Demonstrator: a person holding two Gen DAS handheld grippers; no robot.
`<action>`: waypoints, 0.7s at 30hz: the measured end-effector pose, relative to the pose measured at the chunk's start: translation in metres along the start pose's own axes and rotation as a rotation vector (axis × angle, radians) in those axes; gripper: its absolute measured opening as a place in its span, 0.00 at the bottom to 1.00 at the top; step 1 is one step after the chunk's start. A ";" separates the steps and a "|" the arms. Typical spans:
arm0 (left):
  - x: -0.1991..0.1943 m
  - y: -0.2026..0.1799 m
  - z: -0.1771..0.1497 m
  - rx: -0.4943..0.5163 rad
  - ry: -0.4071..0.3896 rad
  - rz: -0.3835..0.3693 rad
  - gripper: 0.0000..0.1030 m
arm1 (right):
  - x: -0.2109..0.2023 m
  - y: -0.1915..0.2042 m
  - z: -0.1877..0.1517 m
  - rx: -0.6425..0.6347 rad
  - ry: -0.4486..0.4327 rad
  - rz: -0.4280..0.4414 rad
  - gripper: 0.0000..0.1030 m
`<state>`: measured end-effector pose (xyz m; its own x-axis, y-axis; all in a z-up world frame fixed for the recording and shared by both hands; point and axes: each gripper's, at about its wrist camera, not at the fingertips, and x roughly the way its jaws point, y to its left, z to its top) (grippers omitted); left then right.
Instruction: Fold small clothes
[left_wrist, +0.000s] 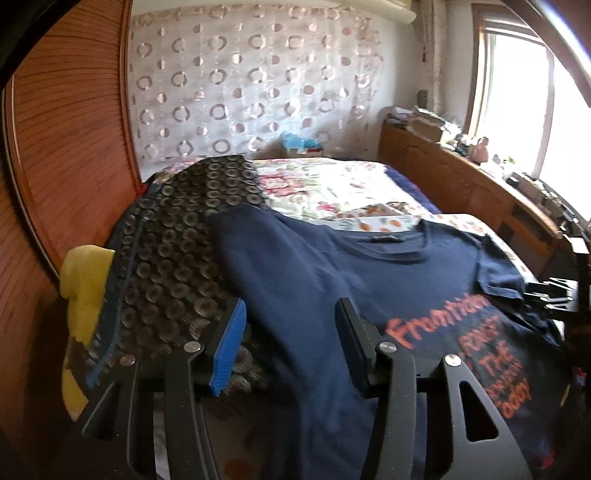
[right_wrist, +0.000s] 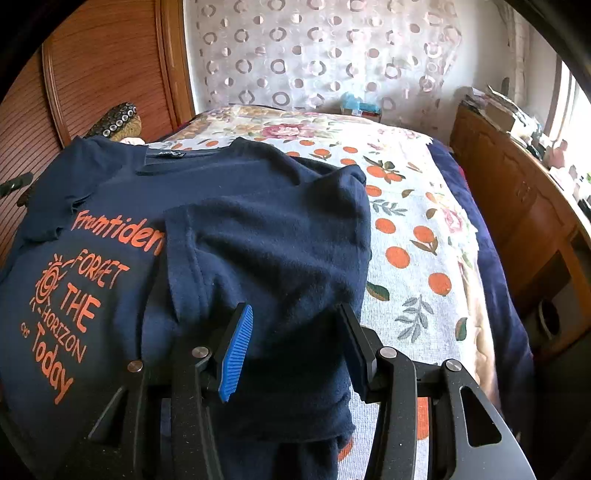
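The left tool (left_wrist: 290, 341) filled the bottom of the left wrist view, its jaws spread with nothing pinched; the blue ribbed pad (left_wrist: 228, 350) hung over the edge of a dark circle-patterned knit garment (left_wrist: 173, 236), the other finger over the shirt. The right tool (right_wrist: 293, 345) sat at the bottom centre of the right wrist view, jaws likewise spread. Cloth lay between its fingers, but the pads stood clear of it.

The navy short-sleeved T-shirt with orange lettering (left_wrist: 332, 266) lay spread on the bed, directly ahead of and beneath both tools. In the left wrist view its left side was folded over toward the middle, a plain blue panel running up from between the fingers to the upper centre. In the right wrist view the right side (right_wrist: 266, 236) was folded inward too, its sleeve lying over the end of the printed words at centre left.

The shirt's long axis ran from the bottom of the frame upward, hem near the tools, neckline (right_wrist: 164, 157) pointing away toward the white curtain with ring patterns (right_wrist: 325, 55).

It rested on a white bedspread printed with oranges (right_wrist: 417, 240), which showed to the right of the shirt. A yellow cloth (left_wrist: 83, 280) lay at the left edge of the left wrist view, beside the knit garment.
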<state>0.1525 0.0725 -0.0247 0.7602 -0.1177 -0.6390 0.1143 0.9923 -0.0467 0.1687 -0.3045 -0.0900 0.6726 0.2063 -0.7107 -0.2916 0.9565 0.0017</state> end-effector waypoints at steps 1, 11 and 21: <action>0.005 0.003 0.003 -0.003 0.010 0.012 0.50 | 0.000 0.000 -0.001 -0.002 0.001 -0.003 0.47; 0.041 0.029 0.027 -0.053 0.088 0.039 0.50 | 0.000 0.002 -0.003 -0.025 -0.001 -0.027 0.48; 0.066 0.028 0.038 -0.079 0.143 0.031 0.50 | 0.001 0.000 -0.002 -0.026 -0.002 -0.025 0.48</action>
<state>0.2304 0.0912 -0.0387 0.6634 -0.0856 -0.7434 0.0370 0.9960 -0.0817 0.1686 -0.3049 -0.0921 0.6810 0.1828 -0.7091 -0.2923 0.9557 -0.0343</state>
